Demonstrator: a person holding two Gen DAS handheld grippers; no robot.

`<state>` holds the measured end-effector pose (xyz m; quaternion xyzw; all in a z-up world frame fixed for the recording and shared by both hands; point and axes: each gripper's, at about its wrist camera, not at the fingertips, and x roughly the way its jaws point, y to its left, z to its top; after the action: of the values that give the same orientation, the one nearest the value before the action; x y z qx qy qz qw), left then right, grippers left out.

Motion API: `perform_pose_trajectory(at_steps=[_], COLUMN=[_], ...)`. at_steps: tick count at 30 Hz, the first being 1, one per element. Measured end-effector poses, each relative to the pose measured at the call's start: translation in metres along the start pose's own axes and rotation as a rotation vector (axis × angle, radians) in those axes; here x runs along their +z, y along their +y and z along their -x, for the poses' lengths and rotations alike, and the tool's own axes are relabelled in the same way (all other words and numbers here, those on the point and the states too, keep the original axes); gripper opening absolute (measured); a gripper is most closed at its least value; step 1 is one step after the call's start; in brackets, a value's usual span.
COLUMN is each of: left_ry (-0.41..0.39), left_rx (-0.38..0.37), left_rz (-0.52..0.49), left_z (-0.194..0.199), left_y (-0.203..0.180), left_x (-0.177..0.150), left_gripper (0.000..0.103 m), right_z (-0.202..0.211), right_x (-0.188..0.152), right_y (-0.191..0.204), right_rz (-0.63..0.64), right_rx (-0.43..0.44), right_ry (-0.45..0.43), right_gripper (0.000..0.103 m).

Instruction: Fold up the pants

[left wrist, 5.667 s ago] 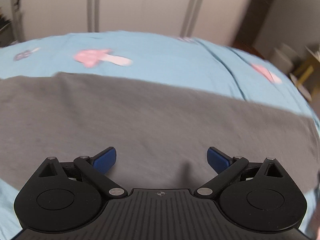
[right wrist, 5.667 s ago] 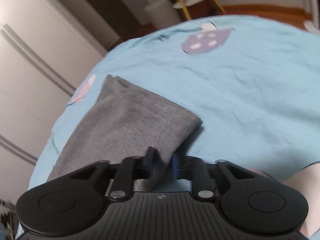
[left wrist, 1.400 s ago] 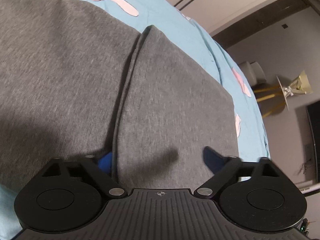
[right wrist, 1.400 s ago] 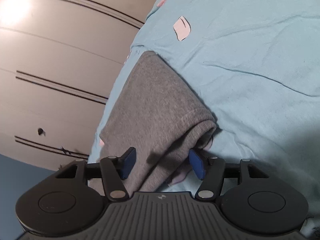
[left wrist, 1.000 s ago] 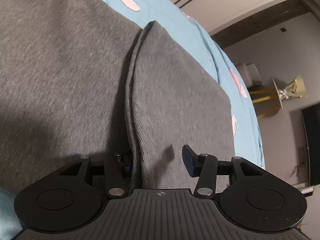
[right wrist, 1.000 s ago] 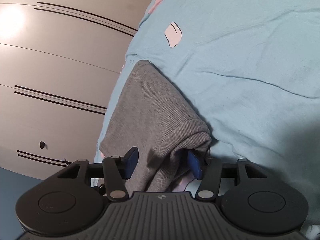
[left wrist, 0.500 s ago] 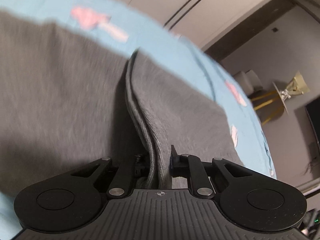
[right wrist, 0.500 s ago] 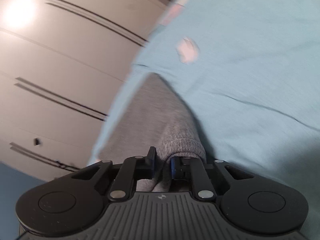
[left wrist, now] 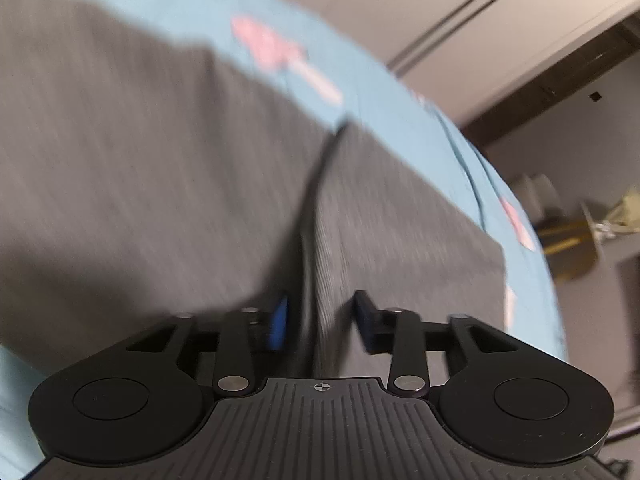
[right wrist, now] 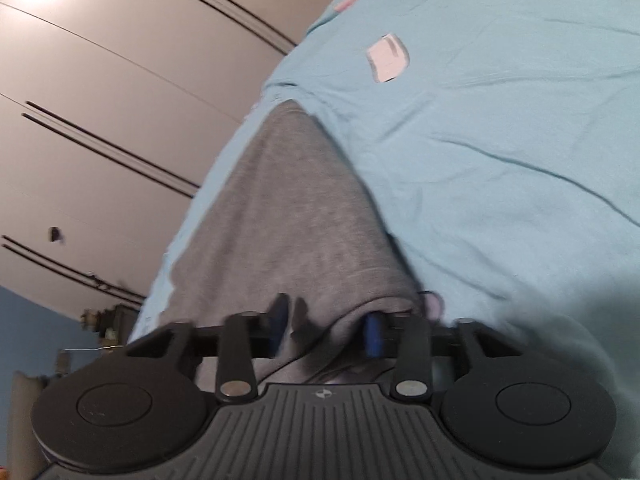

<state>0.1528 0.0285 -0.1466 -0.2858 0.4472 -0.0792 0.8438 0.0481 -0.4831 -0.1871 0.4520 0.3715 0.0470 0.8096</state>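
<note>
The grey pants [left wrist: 168, 184] lie spread on the light blue bedsheet [left wrist: 280, 12] that covers the whole working surface, and I work over them with a gripper in each hand. My left gripper [left wrist: 320, 320] has its jaws parted, one finger on either side of a raised fold in the cloth; the fold runs as a dark crease away from the fingers toward the far edge of the fabric, and the picture is too smeared to tell whether the pads touch it. My right gripper [right wrist: 326, 326] is likewise parted, astride a bunched hem at the end of the pants [right wrist: 296, 216], which narrow away from me toward the edge of the bed. The sheet [right wrist: 500, 128] is printed with pink mushroom shapes [left wrist: 280, 56], blurred in the left wrist view, and a pale pink patch [right wrist: 388, 58] shows in the right wrist view among soft wrinkles. Behind the bed stands a run of pale wardrobe doors [right wrist: 120, 80] with thin dark seams. Off to the right in the left wrist view there is a dark doorway frame [left wrist: 560, 76] and a yellowish stand [left wrist: 576, 236], too blurred to name further.
</note>
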Motion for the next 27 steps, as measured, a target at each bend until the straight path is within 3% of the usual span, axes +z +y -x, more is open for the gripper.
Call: perform_pose_trajectory(at_steps=[2,5,9,13,16,20,22,24,26,27], left_ry=[-0.058,-0.062,0.008,0.119,0.113,0.069,0.053,0.025,-0.022,-0.082], left_rx=[0.037,0.036,0.018,0.034,0.029,0.042,0.053,0.043,0.025,0.022], left_rz=[-0.040,-0.057,-0.111,-0.123,-0.131,-0.186,-0.205,-0.174,-0.118,-0.121], left_z=[0.010,0.010,-0.017,-0.063,-0.074,-0.071,-0.072,-0.069,-0.062,-0.053], left_y=[-0.006,-0.008,-0.022,-0.030,-0.031,-0.039,-0.037,-0.029,-0.022,-0.023], left_x=[0.008,0.027,0.043,0.048,0.050,0.054,0.055,0.056,0.058,0.057], left_gripper=[0.054,0.055,0.066,0.063,0.064,0.047,0.030,0.017,0.013,0.012], right_z=[0.008,0.021,0.039,0.046,0.026,-0.020,-0.039,-0.041,-0.039,-0.039], right_x=[-0.001,-0.001,0.002,0.005,0.012,0.016,0.012,0.012,0.013,0.014], right_y=[-0.001,0.006,0.024,0.045,0.061,0.064,0.057,0.052,0.050,0.048], right_rz=[-0.007,0.020,0.138,0.308,0.404,0.485,0.522,0.519,0.512,0.506], right_rx=[-0.006,-0.019,-0.045,-0.115,-0.190,-0.290,-0.380,-0.375,-0.370,-0.363], right_ry=[0.003,0.009,-0.017,-0.120,-0.131,-0.079,-0.030,-0.036,-0.024,-0.022], right_gripper=[0.052,0.052,0.052,0.052,0.052,0.053,0.055,0.064,0.070,0.071])
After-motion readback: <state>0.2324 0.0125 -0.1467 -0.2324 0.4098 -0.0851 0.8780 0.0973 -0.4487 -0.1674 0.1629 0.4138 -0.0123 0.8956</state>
